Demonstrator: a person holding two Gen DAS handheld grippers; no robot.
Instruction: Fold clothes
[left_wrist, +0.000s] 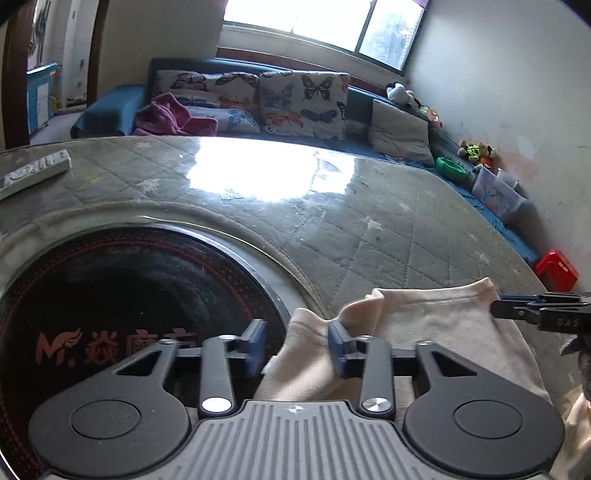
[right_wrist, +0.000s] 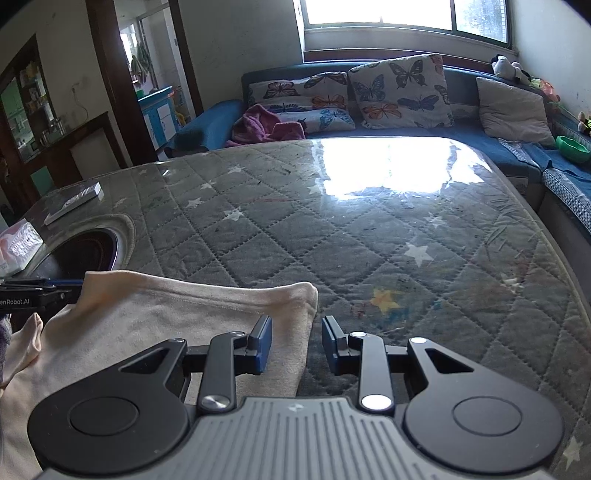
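Observation:
A cream garment (left_wrist: 436, 325) lies on the grey quilted table cover (left_wrist: 332, 229), near the front edge. My left gripper (left_wrist: 297, 345) is open, its jaws astride the garment's left corner. In the right wrist view the garment (right_wrist: 155, 317) lies at the lower left. My right gripper (right_wrist: 297, 341) is open, its jaws astride the garment's right edge near the far corner. The right gripper's tip shows in the left wrist view (left_wrist: 517, 312) at the garment's right corner. The left gripper's tip shows at the left edge of the right wrist view (right_wrist: 37, 291).
A black round cooktop (left_wrist: 122, 314) is set into the table at the left. A remote control (left_wrist: 33, 171) lies at the far left. A blue sofa with butterfly cushions (right_wrist: 402, 90) stands behind the table. A red stool (left_wrist: 556, 271) stands at the right.

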